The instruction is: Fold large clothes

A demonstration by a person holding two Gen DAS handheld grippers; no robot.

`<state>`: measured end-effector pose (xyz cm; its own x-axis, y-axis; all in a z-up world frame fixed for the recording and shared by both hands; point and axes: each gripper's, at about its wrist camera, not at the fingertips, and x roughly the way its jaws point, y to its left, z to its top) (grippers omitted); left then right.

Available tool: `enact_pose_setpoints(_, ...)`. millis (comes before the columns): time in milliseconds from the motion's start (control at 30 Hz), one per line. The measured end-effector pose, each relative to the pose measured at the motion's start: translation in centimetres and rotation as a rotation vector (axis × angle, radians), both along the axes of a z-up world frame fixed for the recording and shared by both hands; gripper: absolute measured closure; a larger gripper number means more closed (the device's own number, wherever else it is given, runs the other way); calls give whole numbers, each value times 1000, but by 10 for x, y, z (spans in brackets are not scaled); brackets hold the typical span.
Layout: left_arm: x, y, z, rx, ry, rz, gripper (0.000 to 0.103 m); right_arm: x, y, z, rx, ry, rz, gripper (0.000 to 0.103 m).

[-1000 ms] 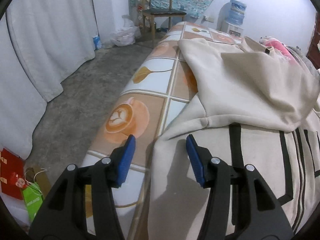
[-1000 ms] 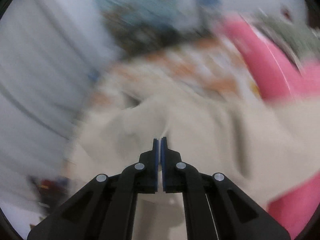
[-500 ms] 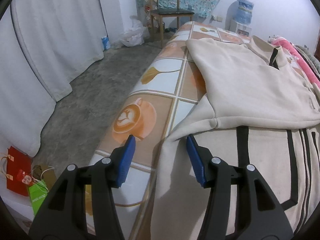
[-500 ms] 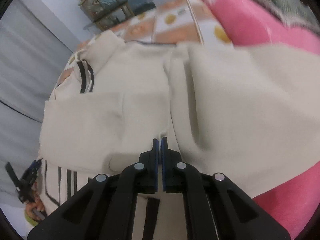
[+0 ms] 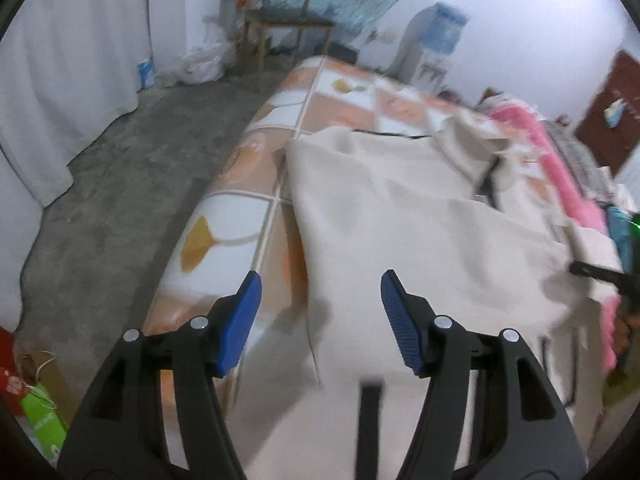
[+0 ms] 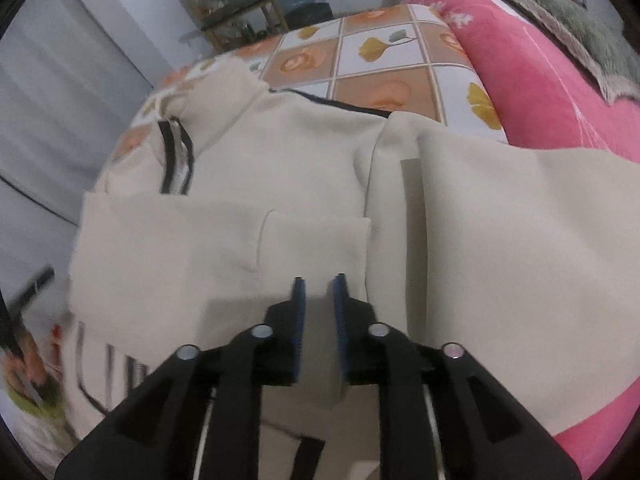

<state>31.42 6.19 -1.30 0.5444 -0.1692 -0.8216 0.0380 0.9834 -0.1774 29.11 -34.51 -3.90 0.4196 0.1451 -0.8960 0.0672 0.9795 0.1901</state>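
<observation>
A large cream garment (image 5: 420, 240) with black stripes lies spread on the bed (image 5: 248, 208), over a bedsheet printed with orange and white squares. Its long axis runs along the bed, from the near end under the cameras toward the far end where a wooden chair (image 5: 280, 24) stands by the wall. In the right wrist view the collar end with its short black bands lies at the far left, and a sleeve (image 6: 224, 248) is folded across the body, its cuff pointing right toward the middle of the garment. The striped hem is at the near end. The left gripper (image 5: 320, 304) hangs above the garment's left edge with its blue pads well apart and nothing between them; they have just widened further. The right gripper (image 6: 319, 296) is low over the folded sleeve near its cuff, its jaws just opened to a narrow gap; cream cloth shows in the gap, but I cannot tell whether the pads touch it. A pink blanket (image 6: 540, 80) lies along the garment's right side, touching its edge.
</observation>
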Motion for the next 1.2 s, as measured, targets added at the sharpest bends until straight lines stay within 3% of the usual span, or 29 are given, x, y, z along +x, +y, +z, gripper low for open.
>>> enact_pose_setpoints(100, 28, -12, -15, 98, 23, -19, 61, -1, 4, -1, -35, -5, 16, 86)
enact_pose_setpoints(133, 30, -16, -19, 115, 28, -29, 70, -1, 5, -3, -40, -8, 21, 88)
enact_pose_setpoints(167, 35, -22, -23, 142, 36, -43, 85, -1, 7, -4, -50, -14, 26, 98)
enact_pose_setpoints(200, 37, -25, -26, 165, 32, -50, 92, -1, 9, -4, -69, -24, 35, 99)
enact_pose_setpoints(267, 36, -27, -24, 187, 3, -58, 99, -2, 13, 1, -95, -55, 43, 101)
enact_pose_setpoints(333, 32, -24, -17, 172, -35, -52, 99, -5, 17, 16, -84, -116, 51, 101)
enact_pose_setpoints(467, 21, -3, 1, 64, -99, -5, 99, -17, 14, 68, 3, -304, 32, 102)
enact_pose_setpoints(533, 21, 5, -1, 14, -103, 6, 99, -17, 11, 75, 4, -330, 27, 102)
enact_pose_setpoints(600, 25, 6, -12, 10, -74, 10, 99, -10, 8, 65, -8, -292, 27, 102)
enact_pose_setpoints(733, 31, 11, -31, -33, -32, 33, 98, 8, 0, 23, 6, -124, -5, 98)
enact_pose_setpoints(867, 31, 11, -34, -27, -36, 28, 98, 16, 0, 1, -36, -68, -19, 68)
enact_pose_setpoints(1200, 28, 9, -35, 14, -30, 34, 93, 23, 10, -8, -144, -36, 15, 66)
